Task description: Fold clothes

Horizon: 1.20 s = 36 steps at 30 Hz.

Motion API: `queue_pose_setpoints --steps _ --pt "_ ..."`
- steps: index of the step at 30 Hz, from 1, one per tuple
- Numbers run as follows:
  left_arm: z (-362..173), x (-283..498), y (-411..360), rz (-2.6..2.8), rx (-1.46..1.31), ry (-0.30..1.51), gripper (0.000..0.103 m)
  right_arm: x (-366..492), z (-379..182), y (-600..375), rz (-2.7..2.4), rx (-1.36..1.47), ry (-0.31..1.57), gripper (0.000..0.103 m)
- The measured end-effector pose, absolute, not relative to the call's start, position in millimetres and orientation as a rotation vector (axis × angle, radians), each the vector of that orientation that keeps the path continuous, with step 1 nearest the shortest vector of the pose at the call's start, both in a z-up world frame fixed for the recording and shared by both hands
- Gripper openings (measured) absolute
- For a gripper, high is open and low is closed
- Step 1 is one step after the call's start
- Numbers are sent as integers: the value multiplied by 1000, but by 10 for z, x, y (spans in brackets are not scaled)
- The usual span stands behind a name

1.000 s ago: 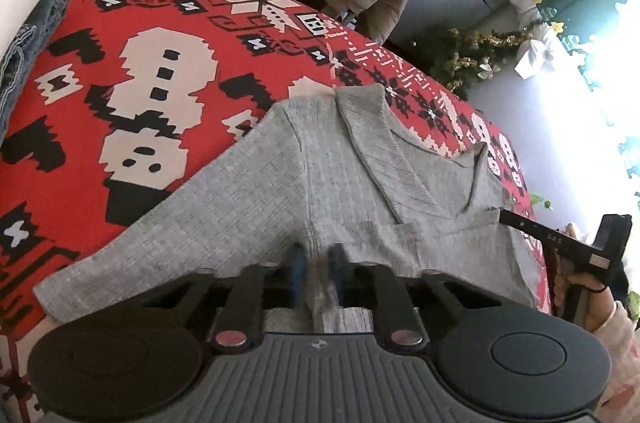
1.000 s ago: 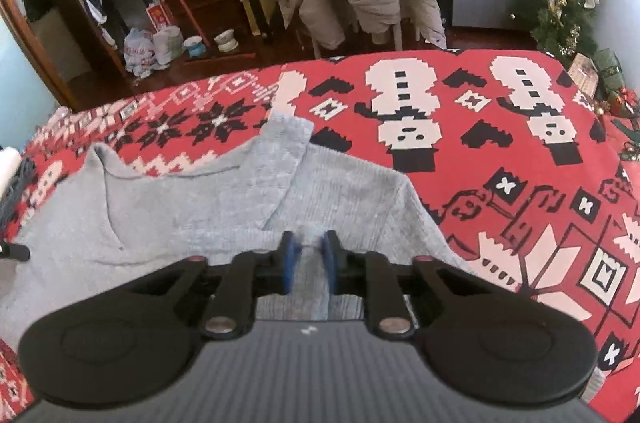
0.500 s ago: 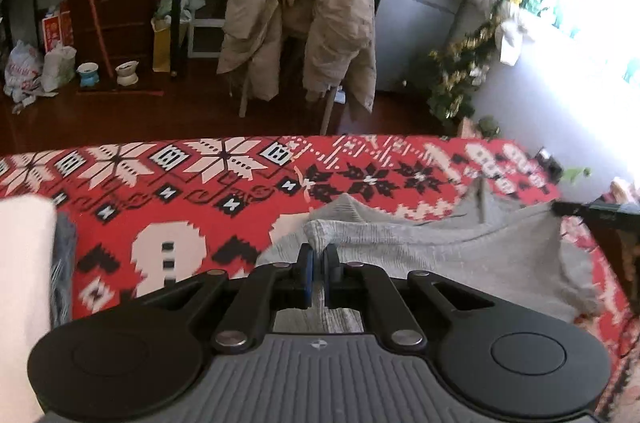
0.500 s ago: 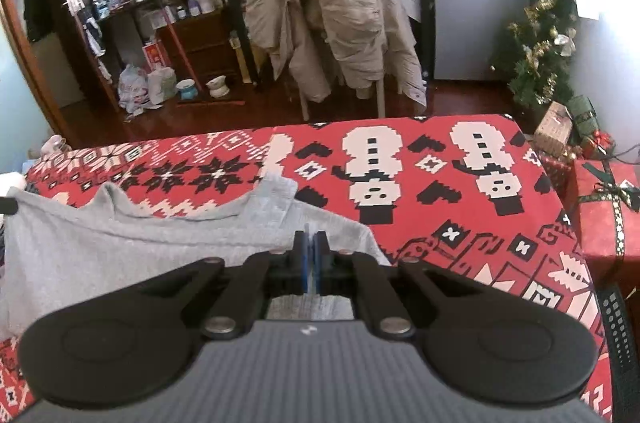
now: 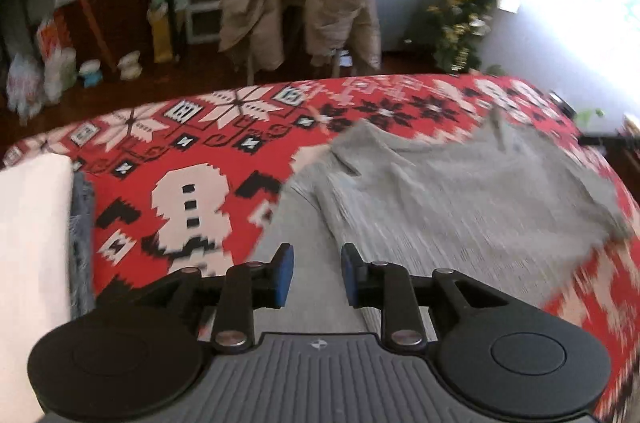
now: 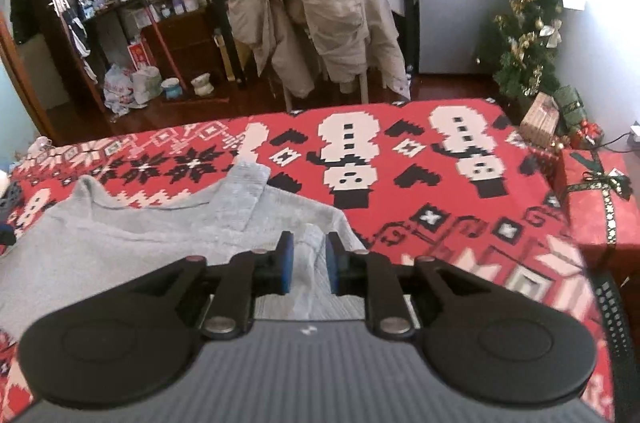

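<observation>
Both tongs are opening over the grey sweater [image 5: 460, 207]: left gripper [image 5: 316, 273] spread clear; only the right view shows cloth between the right gripper [image 6: 308, 263] pads.

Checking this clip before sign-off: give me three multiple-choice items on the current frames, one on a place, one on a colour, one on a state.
1. Where does the grey sweater lie?
A. on the red patterned cloth
B. on the chair
C. on the floor

2. What colour is the jacket over the chair?
A. blue
B. beige
C. black

3. How is the folded white cloth placed?
A. hanging
B. on folded denim
C. spread flat

Key: 1 A, cloth shows around it; 2 B, plainly beige; 3 B, denim edge shows beneath.
</observation>
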<state>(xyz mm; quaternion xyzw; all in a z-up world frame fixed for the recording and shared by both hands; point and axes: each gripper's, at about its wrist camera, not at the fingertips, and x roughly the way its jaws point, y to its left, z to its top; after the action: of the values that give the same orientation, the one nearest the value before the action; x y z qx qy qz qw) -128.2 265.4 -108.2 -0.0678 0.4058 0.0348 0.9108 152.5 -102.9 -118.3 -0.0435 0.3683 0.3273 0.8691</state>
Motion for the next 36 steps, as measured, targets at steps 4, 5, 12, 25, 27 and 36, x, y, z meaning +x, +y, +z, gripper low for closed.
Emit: queue_pose_setpoints --steps 4,5,12,25,27,36 --pt "-1191 -1619 2341 14 -69 870 25 1168 -1083 -1309 698 -66 787 24" --pt "-1248 -1663 2270 17 -41 884 25 1073 -1084 -1359 700 -63 797 24" --pt "-1428 -1936 2027 88 82 855 29 495 -1125 -1690 663 -120 821 30" --pt "-1376 -2081 1914 92 241 809 6 267 -1469 -1685 637 -332 838 0" --pt "-1384 -2109 1940 98 247 817 6 268 -1456 -1708 622 -361 836 0" --pt "-1427 -2055 1934 116 185 833 11 304 -1303 -1903 689 -201 813 21"
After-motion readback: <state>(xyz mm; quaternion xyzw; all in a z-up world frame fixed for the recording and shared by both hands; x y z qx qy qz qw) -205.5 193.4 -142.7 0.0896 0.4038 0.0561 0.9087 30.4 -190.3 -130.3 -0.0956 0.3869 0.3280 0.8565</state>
